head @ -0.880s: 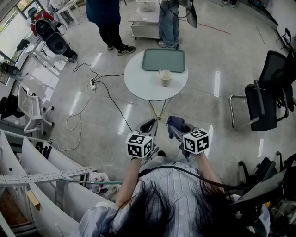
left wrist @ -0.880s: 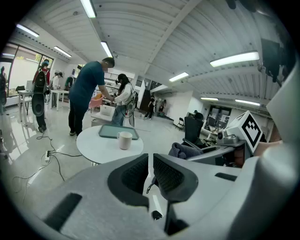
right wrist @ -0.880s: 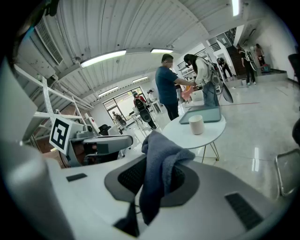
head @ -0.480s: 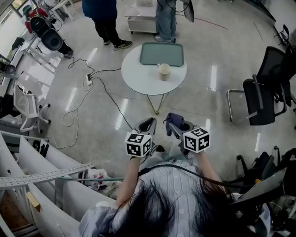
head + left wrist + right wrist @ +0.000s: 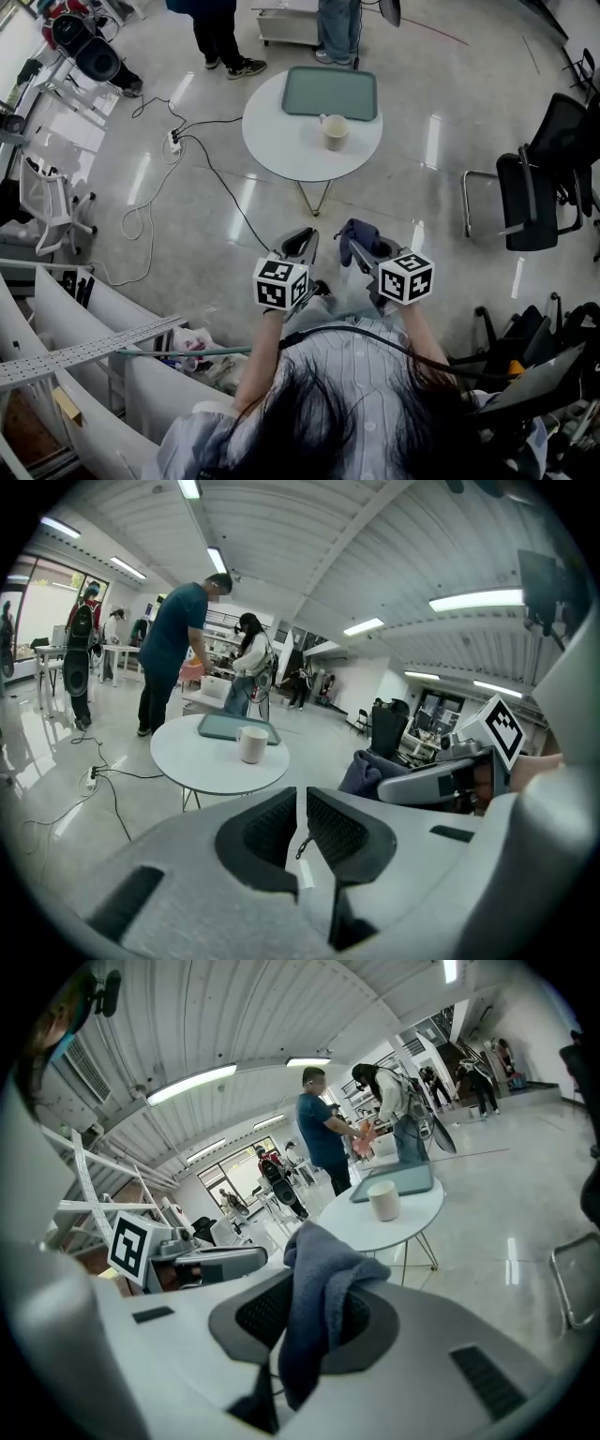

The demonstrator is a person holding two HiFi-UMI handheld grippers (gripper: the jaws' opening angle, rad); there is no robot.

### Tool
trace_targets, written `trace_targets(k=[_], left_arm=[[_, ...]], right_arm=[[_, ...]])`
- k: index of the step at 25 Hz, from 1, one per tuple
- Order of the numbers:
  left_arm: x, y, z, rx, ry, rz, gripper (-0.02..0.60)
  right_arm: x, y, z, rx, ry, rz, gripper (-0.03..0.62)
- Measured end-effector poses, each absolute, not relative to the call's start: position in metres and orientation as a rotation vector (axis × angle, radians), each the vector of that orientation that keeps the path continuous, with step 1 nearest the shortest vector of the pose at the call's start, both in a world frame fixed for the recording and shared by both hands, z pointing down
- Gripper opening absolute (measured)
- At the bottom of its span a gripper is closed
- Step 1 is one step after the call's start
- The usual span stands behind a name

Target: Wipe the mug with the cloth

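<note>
Well short of the mug [image 5: 334, 131] on the table [image 5: 281, 141], the right gripper [image 5: 364, 255] clenched the cloth [image 5: 353, 232] in its jaws, ready for wiping, while the left gripper [image 5: 298, 246] had its jaws closed on nothing.

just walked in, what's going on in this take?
A person holds a gripper in each hand, standing well back from the round white table. The right gripper has its jaws clamped on a blue-grey cloth. The left gripper has its jaws together with nothing between them. The mug stands on the table beside a green tray, untouched. Wiping has not begun.
</note>
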State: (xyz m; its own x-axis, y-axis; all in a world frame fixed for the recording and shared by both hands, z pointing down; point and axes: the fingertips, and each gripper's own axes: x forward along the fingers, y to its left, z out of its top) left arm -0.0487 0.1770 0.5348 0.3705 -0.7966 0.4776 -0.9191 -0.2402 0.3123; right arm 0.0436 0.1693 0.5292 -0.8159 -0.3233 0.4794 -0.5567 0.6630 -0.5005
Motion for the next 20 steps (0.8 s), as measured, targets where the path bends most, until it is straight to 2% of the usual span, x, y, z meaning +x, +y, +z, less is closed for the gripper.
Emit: trace_targets(k=[20], left_arm=[[-0.079,0.033,0.561,1.951,-1.538,0.361,0.044]], right_arm=[[0.024,0.016,0.548,0.482,-2.473,0.889,0.08]])
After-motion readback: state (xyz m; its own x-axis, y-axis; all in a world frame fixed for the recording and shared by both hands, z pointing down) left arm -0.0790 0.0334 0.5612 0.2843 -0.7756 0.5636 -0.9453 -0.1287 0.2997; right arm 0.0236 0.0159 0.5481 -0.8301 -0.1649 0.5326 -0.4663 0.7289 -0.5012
